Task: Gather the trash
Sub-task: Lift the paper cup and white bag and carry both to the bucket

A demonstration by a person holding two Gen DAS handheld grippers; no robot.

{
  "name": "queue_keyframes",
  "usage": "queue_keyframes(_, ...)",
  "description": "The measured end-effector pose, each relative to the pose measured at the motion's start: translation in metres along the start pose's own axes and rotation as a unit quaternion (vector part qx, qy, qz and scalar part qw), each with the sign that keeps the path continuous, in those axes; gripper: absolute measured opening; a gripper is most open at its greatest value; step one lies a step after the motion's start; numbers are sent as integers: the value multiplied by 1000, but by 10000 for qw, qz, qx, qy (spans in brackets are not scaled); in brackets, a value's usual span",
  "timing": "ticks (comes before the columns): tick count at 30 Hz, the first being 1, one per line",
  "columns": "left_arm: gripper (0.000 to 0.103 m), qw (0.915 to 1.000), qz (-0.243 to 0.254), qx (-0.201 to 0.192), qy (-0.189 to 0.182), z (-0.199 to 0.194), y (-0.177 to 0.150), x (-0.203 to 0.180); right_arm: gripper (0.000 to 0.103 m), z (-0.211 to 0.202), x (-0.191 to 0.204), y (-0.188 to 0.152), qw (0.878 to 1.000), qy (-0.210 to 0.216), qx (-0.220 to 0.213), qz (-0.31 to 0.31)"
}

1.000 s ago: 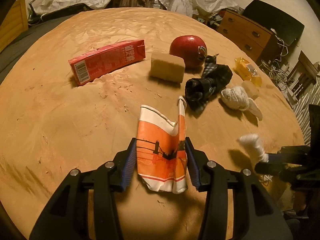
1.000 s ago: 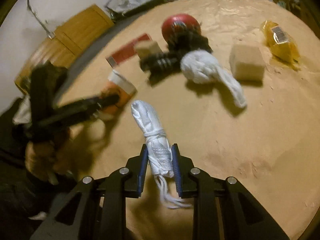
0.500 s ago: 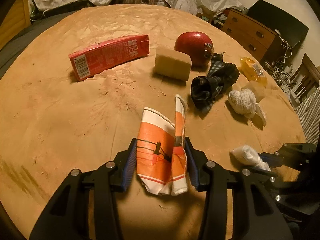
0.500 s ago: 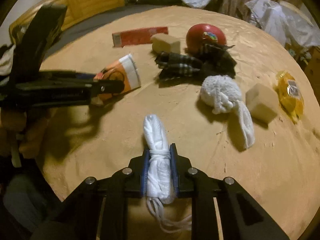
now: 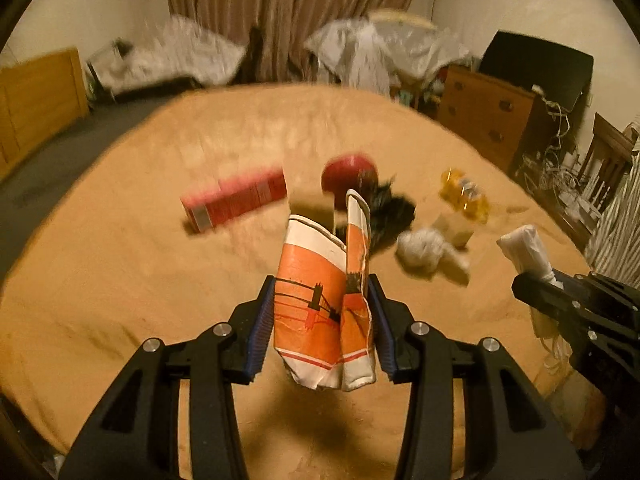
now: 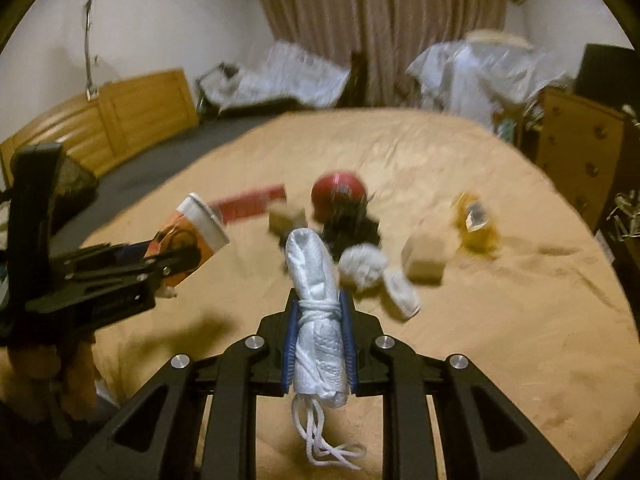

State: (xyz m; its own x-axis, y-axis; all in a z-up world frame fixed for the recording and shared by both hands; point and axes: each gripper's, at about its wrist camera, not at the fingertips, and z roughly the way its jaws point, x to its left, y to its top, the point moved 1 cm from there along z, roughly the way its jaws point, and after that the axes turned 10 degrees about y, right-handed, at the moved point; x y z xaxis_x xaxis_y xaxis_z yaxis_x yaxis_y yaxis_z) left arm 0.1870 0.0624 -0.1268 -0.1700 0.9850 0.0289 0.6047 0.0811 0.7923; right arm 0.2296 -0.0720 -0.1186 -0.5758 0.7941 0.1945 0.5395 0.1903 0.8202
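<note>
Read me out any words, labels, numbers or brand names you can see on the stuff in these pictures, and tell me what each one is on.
No text can be read.
Crushed paper cup: only a bridge drawing, no words.
Red carton: printing and end label blurred.
Red apple: sticker blurred.
Yellow packet: label blurred.
White rolled bag: no print visible.

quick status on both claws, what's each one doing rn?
Left claw: closed on the crushed orange paper cup, lifted off the table.
Right claw: closed on the white rolled bag tied with string, also lifted.
</note>
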Motion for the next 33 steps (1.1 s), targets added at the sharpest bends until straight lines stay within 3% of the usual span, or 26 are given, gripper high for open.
queue_keyframes(6,42,9964,-4,-773,348,-54,6,-15,21,-48,17,9,9974,-234,-657,-176)
queue_keyframes(13,43,9899,-26,-1288,591,-87,10,-24,21,-92,33,15,9913,-505,-1197,-200)
queue_keyframes(33,43,9887,85,-1424,461,-100,15,-35,21,-125,43,13,9895,-646,-1277,-195)
